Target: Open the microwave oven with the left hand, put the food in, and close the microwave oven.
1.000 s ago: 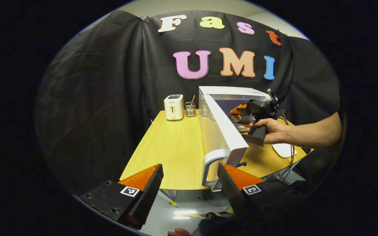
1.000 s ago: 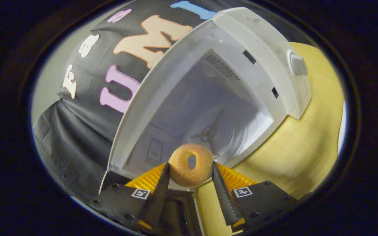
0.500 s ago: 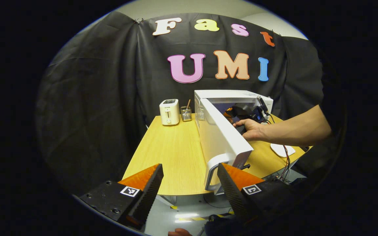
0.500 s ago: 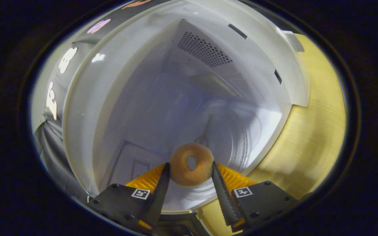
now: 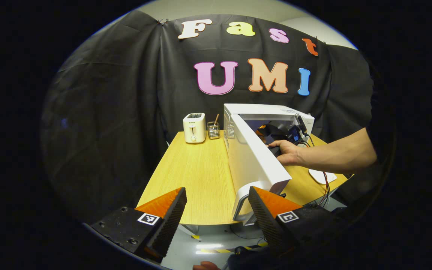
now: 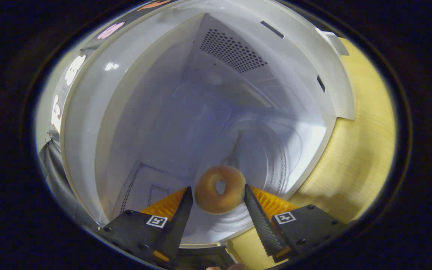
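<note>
The white microwave (image 5: 272, 110) stands on the wooden table (image 5: 193, 176) with its door (image 5: 253, 157) swung wide open toward me. My left gripper (image 5: 218, 195) hangs open and empty off the table's front edge, its right finger just beside the door handle (image 5: 240, 198). A person's hand (image 5: 287, 153) holds my right gripper (image 5: 272, 131) inside the cavity. In the right gripper view a sugared donut (image 6: 219, 189) lies low over the glass turntable (image 6: 276, 157) between the slightly parted fingers of my right gripper (image 6: 218, 191), with a thin gap on its left side.
A white toaster (image 5: 194, 127) and a small glass holder with sticks (image 5: 213, 130) stand at the table's back left. A flat white object (image 5: 321, 175) lies right of the microwave, with cables trailing from the hand. The cavity wall has a perforated vent (image 6: 234, 52).
The right gripper carried the donut from outside the door deep into the cavity, then its fingers widened a little and the donut tilted down. The left gripper stayed open by the handle.
</note>
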The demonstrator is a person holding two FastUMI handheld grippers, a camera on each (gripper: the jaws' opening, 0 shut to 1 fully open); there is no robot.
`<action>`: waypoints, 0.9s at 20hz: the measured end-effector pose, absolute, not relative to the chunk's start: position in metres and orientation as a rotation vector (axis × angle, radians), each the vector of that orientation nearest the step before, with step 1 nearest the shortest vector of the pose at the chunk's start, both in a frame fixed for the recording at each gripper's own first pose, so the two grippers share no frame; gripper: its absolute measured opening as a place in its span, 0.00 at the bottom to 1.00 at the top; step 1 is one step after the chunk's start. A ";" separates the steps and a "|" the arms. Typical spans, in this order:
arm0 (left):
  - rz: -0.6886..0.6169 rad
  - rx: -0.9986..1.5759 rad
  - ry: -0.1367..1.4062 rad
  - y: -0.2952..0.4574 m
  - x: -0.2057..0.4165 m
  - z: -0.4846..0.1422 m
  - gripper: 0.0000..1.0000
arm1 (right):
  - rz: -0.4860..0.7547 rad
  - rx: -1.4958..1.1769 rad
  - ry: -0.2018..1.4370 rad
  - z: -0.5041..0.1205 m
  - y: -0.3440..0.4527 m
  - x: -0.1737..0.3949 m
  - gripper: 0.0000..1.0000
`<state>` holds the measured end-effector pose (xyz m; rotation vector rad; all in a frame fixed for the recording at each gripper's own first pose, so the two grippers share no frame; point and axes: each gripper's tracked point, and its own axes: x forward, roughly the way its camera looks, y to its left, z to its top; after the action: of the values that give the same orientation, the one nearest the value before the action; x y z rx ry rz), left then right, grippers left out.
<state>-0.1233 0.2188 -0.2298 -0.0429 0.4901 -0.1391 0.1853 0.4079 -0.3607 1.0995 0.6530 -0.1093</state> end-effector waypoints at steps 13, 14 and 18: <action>-0.192 -0.029 0.501 0.212 -0.125 -0.233 0.98 | 0.103 0.714 0.611 -0.315 0.377 0.132 0.80; -0.202 -0.015 0.505 0.214 -0.126 -0.234 0.98 | 0.131 0.676 0.597 -0.304 0.372 0.123 0.80; -0.225 -0.014 0.525 0.220 -0.131 -0.239 0.98 | 0.218 0.438 0.496 -0.258 0.338 0.094 0.80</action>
<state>-0.1306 0.2195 -0.2387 -0.0143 0.5248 -0.2249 0.0943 0.3380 -0.2576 0.4385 0.4957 0.2176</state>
